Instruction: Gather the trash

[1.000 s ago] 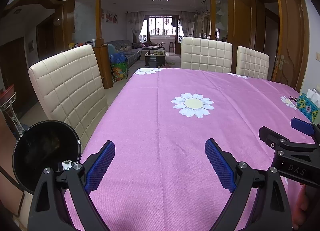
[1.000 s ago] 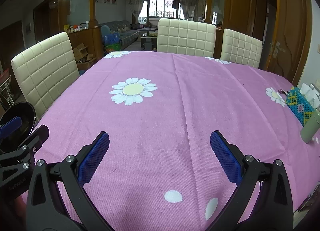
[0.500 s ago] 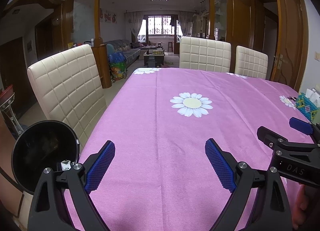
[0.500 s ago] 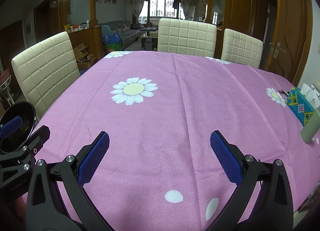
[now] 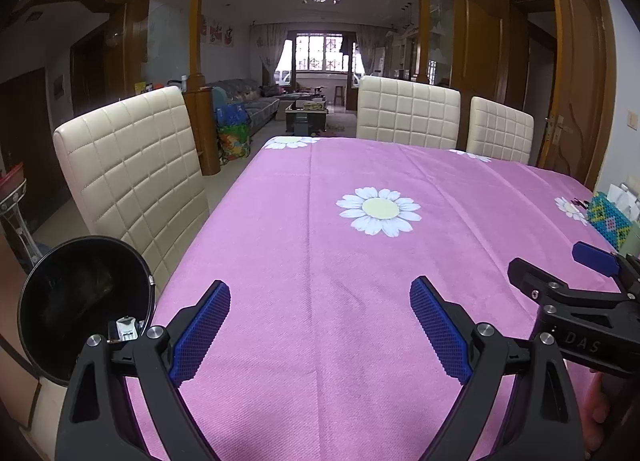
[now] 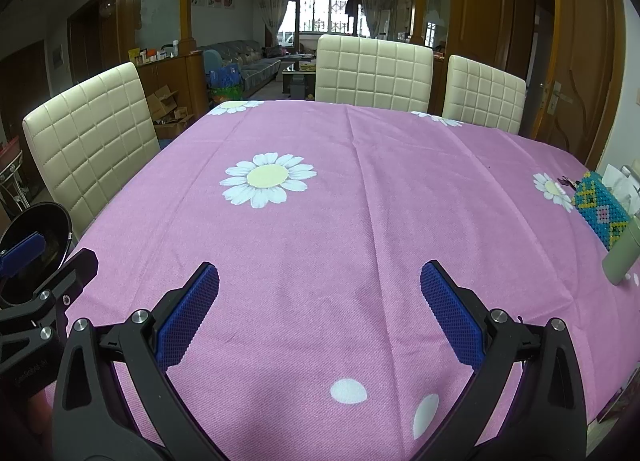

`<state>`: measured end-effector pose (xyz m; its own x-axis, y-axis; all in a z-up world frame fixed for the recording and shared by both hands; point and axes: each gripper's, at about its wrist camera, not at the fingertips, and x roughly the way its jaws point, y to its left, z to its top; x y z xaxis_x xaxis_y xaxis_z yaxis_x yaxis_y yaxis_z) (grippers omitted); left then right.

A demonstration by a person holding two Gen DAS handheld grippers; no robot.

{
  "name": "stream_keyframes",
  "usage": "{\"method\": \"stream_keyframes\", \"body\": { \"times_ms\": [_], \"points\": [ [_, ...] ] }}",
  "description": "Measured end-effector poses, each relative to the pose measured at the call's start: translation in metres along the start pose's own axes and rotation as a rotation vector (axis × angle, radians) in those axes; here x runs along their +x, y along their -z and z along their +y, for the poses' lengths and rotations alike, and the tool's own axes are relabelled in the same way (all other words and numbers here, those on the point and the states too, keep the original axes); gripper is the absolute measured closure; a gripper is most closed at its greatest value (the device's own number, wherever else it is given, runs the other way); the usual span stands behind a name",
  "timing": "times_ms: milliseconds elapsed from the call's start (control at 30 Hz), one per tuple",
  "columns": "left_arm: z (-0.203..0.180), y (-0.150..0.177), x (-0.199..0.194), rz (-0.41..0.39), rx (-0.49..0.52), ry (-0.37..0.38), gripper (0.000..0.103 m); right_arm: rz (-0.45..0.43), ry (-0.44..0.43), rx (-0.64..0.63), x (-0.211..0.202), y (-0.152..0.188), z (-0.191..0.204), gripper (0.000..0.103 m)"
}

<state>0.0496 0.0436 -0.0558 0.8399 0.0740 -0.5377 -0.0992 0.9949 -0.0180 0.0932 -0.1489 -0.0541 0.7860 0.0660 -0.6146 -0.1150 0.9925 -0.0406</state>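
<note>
A round black bin [image 5: 80, 301] stands off the table's left edge; a small white scrap [image 5: 127, 328] lies inside it. It also shows in the right wrist view [image 6: 36, 249]. My left gripper [image 5: 320, 325] is open and empty above the purple daisy tablecloth [image 5: 360, 261]. My right gripper [image 6: 320, 309] is open and empty over the same cloth [image 6: 340, 221], to the right of the left one. No loose trash shows on the cloth.
Cream quilted chairs stand at the left [image 5: 132, 177] and far side [image 5: 408, 113]. At the right edge are a beaded tissue box [image 6: 600, 209] and a pale green cup [image 6: 624, 257]. The right gripper's side shows in the left wrist view [image 5: 580, 301].
Both views have shifted very slightly; the grippers stay open and hold nothing.
</note>
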Motion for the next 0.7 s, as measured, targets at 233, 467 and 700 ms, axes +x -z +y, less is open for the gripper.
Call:
{"method": "stream_keyframes", "body": {
  "times_ms": [233,467,700],
  "points": [
    [-0.0022,0.0012,0.0013,0.010,0.013,0.003,0.014,0.004,-0.002,-0.004,0.0011,0.0019,0.0020,0.004],
    [-0.0002,0.0020,0.0042,0.027,0.009,-0.023,0.014,0.008,-0.002,0.001,0.0032,0.0026,0.0024,0.004],
    [0.0012,0.0021,0.0027,0.017,0.007,-0.044,0.014,0.011,-0.003,0.004,0.0037,0.0037,0.0009,0.004]
  ]
}}
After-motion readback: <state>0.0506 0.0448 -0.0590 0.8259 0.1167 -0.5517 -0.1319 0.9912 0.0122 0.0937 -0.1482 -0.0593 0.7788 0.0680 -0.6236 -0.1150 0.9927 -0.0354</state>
